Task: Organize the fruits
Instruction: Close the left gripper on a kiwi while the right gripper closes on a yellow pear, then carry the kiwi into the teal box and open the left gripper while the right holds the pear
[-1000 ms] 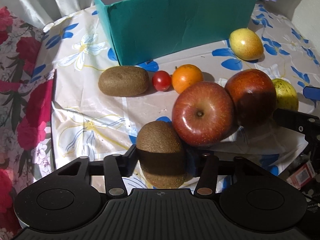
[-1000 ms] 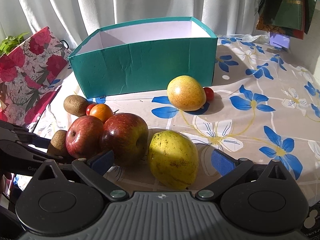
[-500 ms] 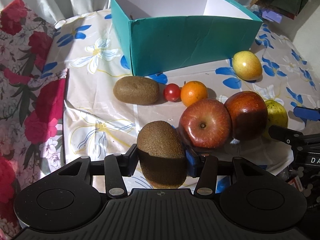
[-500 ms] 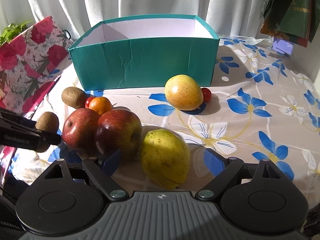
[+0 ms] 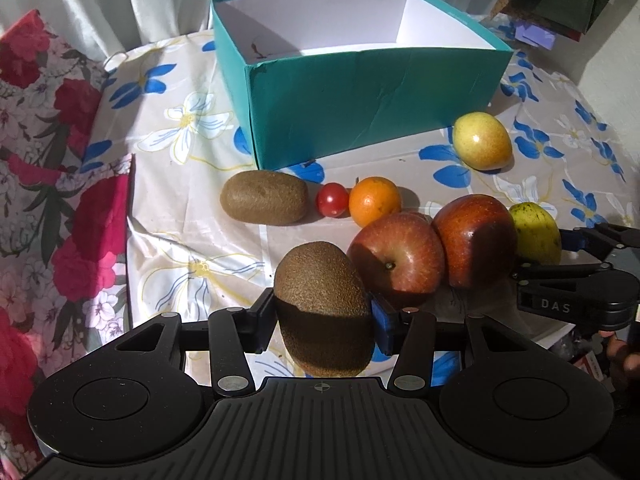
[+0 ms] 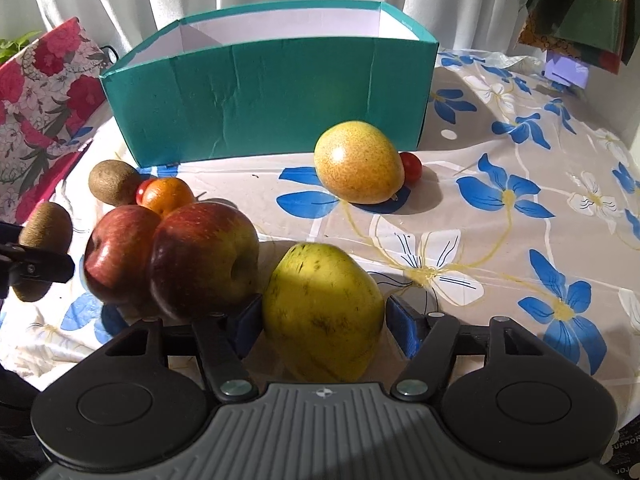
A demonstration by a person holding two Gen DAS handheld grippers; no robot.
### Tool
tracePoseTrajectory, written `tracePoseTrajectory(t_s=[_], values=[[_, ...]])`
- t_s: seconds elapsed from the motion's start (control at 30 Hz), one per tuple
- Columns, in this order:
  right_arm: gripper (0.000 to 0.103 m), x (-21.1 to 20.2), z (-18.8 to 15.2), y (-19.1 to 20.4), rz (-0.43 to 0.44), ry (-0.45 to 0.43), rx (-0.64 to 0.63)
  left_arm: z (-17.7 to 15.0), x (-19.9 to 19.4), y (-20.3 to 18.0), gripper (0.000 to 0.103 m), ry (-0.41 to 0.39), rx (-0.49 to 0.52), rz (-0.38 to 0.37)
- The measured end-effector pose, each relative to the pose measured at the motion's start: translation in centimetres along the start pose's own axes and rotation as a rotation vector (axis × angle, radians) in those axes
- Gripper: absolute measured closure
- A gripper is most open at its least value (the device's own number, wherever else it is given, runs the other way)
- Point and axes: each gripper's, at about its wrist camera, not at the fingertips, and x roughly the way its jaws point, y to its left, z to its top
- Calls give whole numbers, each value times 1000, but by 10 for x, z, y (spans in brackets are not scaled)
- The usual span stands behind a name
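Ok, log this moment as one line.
left gripper: shut on brown fuzzy kiwi, lifted | right gripper: closing around yellow-green pear | teal cardboard box: no fruit seen inside

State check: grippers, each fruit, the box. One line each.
Left gripper: shut on a kiwi, lifted.
Right gripper: jaws closing around the green pear, a gap on its right side.
Second kiwi: on the table, loose.
Two apples: on the table, touching.
Orange: on the table.
Yellow pear: on the table.
Box: open; no fruit seen inside.
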Motion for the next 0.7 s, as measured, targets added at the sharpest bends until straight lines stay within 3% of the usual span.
tracePoseTrajectory(t_s=[0.13, 0.3, 0.7], values=[[41, -1, -3, -3, 15, -19, 20, 5, -5, -6, 50, -10, 17, 16], [41, -19, 5, -9, 9, -110, 26, 21, -17, -13, 50, -56, 29, 28], [41, -46, 45, -31, 67, -266, 46, 100, -34, -43, 50, -197, -9, 147]])
